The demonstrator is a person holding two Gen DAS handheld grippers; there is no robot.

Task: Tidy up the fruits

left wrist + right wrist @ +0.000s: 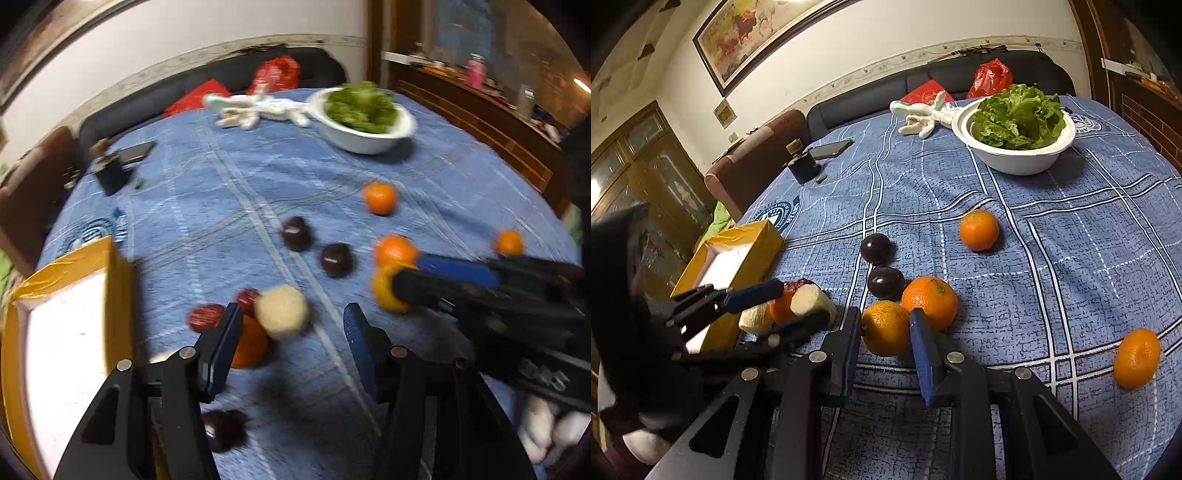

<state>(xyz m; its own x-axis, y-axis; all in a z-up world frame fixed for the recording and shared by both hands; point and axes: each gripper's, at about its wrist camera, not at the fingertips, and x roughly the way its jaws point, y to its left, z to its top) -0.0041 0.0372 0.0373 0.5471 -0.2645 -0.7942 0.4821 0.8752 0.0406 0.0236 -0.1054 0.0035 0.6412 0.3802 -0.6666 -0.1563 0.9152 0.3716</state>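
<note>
Fruit lies scattered on a blue checked tablecloth [1071, 229]. My right gripper [884, 332] has its fingers around a yellow-orange tangerine [886, 328]; another orange [931, 301] touches it behind. In the left wrist view the right gripper [402, 284] holds that tangerine [384, 295]. My left gripper [291, 328] is open above a pale round fruit piece [282, 312], an orange [249, 347] and red fruits [205, 316]. Two dark plums [875, 248] [885, 281] lie mid-table. More oranges [979, 229] [1137, 357] lie to the right.
A yellow open box [738, 251] with a white inside stands at the left; it also shows in the left wrist view [66, 295]. A white bowl of lettuce [1015, 158], a plush toy [923, 114], a phone [831, 148] and a small dark bottle [803, 164] lie farther back.
</note>
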